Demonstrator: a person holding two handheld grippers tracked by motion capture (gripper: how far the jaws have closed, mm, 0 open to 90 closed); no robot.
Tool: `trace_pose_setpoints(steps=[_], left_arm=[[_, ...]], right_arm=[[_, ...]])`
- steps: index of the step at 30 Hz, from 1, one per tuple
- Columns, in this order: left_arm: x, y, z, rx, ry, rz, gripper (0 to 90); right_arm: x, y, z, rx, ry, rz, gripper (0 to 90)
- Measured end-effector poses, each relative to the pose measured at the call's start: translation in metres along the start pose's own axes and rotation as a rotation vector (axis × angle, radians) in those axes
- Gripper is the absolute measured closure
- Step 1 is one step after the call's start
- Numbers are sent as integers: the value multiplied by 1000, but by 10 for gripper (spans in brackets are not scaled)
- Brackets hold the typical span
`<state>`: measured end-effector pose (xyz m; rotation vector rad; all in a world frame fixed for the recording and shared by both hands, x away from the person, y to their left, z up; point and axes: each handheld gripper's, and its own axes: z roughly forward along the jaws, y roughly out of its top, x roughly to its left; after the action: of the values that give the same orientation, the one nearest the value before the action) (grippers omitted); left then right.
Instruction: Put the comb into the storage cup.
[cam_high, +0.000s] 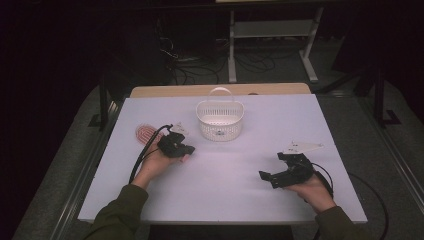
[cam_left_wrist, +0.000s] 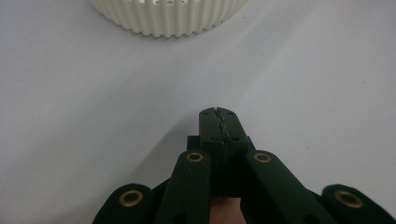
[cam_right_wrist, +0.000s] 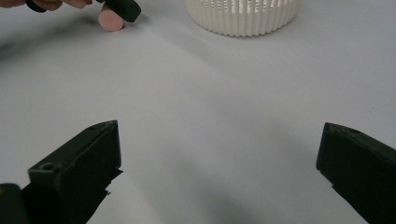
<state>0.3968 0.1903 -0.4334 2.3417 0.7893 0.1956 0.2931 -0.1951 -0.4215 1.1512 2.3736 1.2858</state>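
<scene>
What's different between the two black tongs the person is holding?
The left tongs are shut with nothing between the jaws, while the right tongs stand wide open. The left tongs sit nearer the white basket; the right tongs sit farther from it. Both are black, hand-held, trail a cable and hold nothing.

No legible txt, labels or nos. anywhere on table or items.

The white slotted basket (cam_left_wrist: 169, 17) is cut off by the top edge in both gripper views, handle and rim unseen. A pink round thing (cam_right_wrist: 111, 21) sits half behind the left hand-held gripper (cam_right_wrist: 122, 8); what it is I cannot tell
</scene>
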Motion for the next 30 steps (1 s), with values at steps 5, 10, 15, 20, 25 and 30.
trace_pose_setpoints(steps=[5,10,15,20,25,30], left_arm=[[0,-1,-1,5,-4,-3,900],[-1,-2,-3,11,-4,-11,900],[-2,-5,-5,19,3,-16,900],[-4,-8,-8,29,3,-17,900],[-7,-11,-11,41,2,-11,900],[-9,-16,-13,51,5,-16,900]], right_arm=[[0,0,0,2,-1,0,0],[0,0,1,4,0,1,0],[0,0,1,3,-1,0,0],[0,0,1,4,1,2,0],[0,0,1,1,1,0,0],[0,0,1,-1,0,0,0]])
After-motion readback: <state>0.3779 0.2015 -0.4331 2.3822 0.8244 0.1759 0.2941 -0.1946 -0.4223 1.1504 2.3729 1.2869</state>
